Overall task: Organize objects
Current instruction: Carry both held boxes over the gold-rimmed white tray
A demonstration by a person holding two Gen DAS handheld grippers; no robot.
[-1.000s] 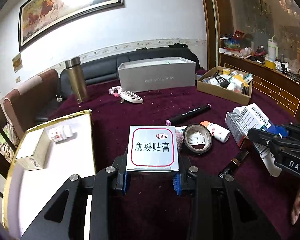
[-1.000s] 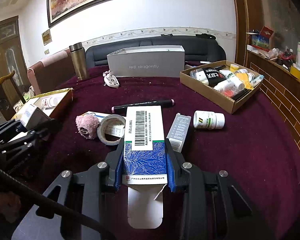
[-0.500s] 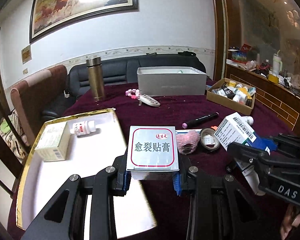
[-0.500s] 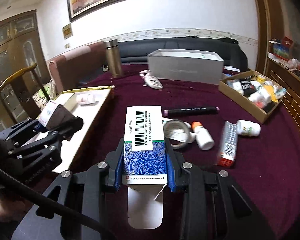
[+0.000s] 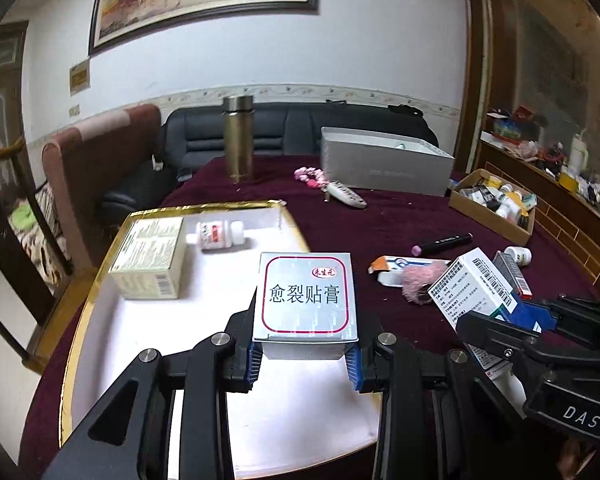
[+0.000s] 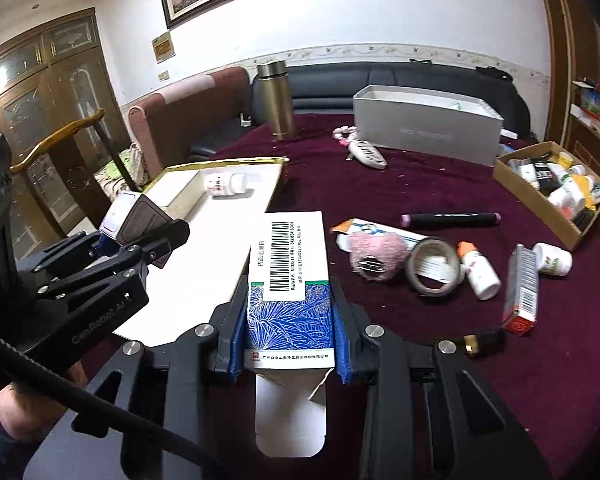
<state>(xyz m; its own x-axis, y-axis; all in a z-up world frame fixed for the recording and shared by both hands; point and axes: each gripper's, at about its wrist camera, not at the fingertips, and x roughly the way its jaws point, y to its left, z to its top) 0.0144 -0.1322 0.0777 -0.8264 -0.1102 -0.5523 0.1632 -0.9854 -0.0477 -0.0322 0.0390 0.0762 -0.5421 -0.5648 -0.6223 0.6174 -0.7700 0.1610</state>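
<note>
1. Table (image 5: 380, 216), maroon cloth, is filling the middle of both views; one table.
2. Gold-rimmed white tray (image 5: 88, 312) is lying at lower left of the left-wrist view; one tray. It is holding one pale green carton (image 5: 148, 258) and one white pill bottle (image 5: 219, 234) on its side.
3. Grey open box (image 5: 384, 164) is sitting at upper right of centre; one. One cardboard box (image 5: 488, 220) of small bottles is sitting at right edge.
4. Left gripper (image 5: 305, 354) is clamping one silver box (image 5: 306, 300) with a red-bordered label, blue pads pressing both sides, jaws narrowly apart. The box is hanging over the tray's right part, bottom centre of frame.
5. Right gripper (image 6: 290, 350) is clamping one blue-and-white barcode carton (image 6: 290, 276), pads on both long sides, its loose flap hanging below. The carton is hovering at the tray's right edge, centre of the right-wrist view.
6. One brass flask (image 6: 276, 100) is standing upright at upper centre.
7. Loose on the cloth at right: one black marker (image 6: 452, 219), one tape roll (image 6: 434, 270), one pink fluffy item (image 6: 374, 254), two small white bottles (image 6: 478, 270), one red-ended carton (image 6: 522, 290).
</note>
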